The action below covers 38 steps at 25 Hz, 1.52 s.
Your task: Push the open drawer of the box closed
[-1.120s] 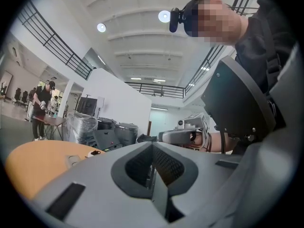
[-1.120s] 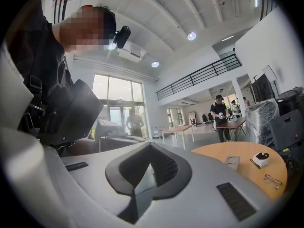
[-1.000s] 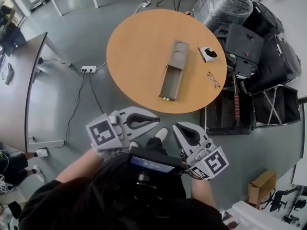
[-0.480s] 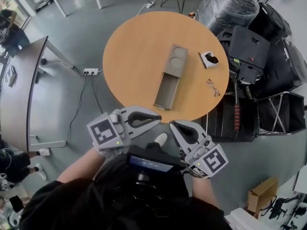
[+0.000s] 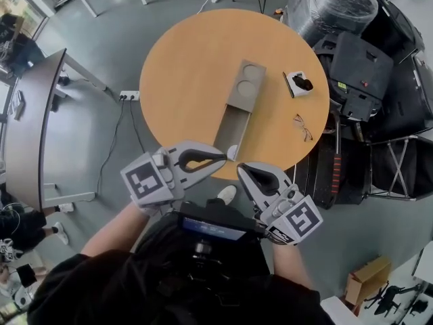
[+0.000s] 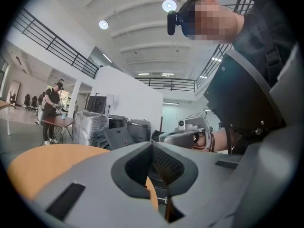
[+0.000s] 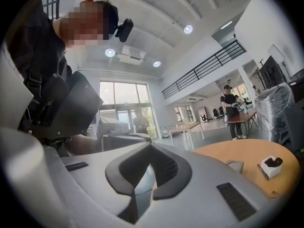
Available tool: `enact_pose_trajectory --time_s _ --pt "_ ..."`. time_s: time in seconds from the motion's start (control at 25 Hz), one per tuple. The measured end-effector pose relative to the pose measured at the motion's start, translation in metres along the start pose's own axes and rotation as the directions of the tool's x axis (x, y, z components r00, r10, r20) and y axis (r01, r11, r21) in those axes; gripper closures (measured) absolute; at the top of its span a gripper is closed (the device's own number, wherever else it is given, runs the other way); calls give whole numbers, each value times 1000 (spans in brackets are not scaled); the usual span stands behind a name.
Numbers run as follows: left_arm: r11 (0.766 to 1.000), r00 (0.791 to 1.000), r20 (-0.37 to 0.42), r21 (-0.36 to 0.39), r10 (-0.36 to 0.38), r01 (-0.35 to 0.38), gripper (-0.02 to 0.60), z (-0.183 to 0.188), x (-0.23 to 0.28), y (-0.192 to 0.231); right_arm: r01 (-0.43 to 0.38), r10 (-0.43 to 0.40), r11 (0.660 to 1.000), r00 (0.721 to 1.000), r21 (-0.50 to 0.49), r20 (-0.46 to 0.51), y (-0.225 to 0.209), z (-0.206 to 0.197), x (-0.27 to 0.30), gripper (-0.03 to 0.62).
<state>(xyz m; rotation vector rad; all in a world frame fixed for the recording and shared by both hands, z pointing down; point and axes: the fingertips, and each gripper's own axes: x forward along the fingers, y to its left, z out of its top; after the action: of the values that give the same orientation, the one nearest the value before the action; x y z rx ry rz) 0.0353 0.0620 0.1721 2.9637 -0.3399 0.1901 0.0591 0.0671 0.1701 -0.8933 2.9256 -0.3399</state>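
A grey box (image 5: 246,81) lies on the round wooden table (image 5: 183,66), and its open drawer (image 5: 233,128) is pulled out toward me. In the head view my left gripper (image 5: 222,156) is shut on nothing, its tip at the table's near edge just in front of the drawer's front end; contact cannot be judged. My right gripper (image 5: 241,171) is shut and empty, a little nearer to me and right of the drawer's end. In the left gripper view the left gripper (image 6: 152,144) has its jaws closed together, as does the right gripper (image 7: 151,146) in its own view, where the box (image 7: 234,165) shows far off.
A small white holder with a dark item (image 5: 298,83) and a pair of glasses (image 5: 302,126) lie on the table's right side. Black cases (image 5: 365,66) crowd the right. A power strip (image 5: 128,95) lies on the floor, and a grey desk (image 5: 30,120) stands at the left.
The table and box have come closer to me. Both shut grippers have moved forward, and the left tip now reaches the table's near edge at the drawer's front.
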Motion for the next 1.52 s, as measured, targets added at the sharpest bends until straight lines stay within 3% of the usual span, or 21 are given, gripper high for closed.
enact_pose_trajectory --time_s 0.28,0.52,0.88,1.2,1.36,1.52 --pt "999 999 1 -8 45 -45 554 -21 29 40 -39 40 997 999 66 -28 -49 -32 17 592" --pt "995 995 -5 -30 96 -96 554 -57 25 82 13 2 981 997 196 -76 -82 -90 38 592" --pt "995 997 -22 -64 69 -70 555 -154 22 134 95 -52 952 987 292 -152 -115 -197 75 592" --pt "986 993 -50 -127 104 -109 554 -239 29 162 111 -26 921 974 374 -224 -115 -301 98 592" --pt "980 990 -79 -150 119 -129 555 -280 37 166 117 -9 886 972 449 -235 -114 -351 103 592" --pt "972 986 -84 -172 145 -158 555 -303 42 166 138 2 825 969 548 -247 -111 -391 105 592"
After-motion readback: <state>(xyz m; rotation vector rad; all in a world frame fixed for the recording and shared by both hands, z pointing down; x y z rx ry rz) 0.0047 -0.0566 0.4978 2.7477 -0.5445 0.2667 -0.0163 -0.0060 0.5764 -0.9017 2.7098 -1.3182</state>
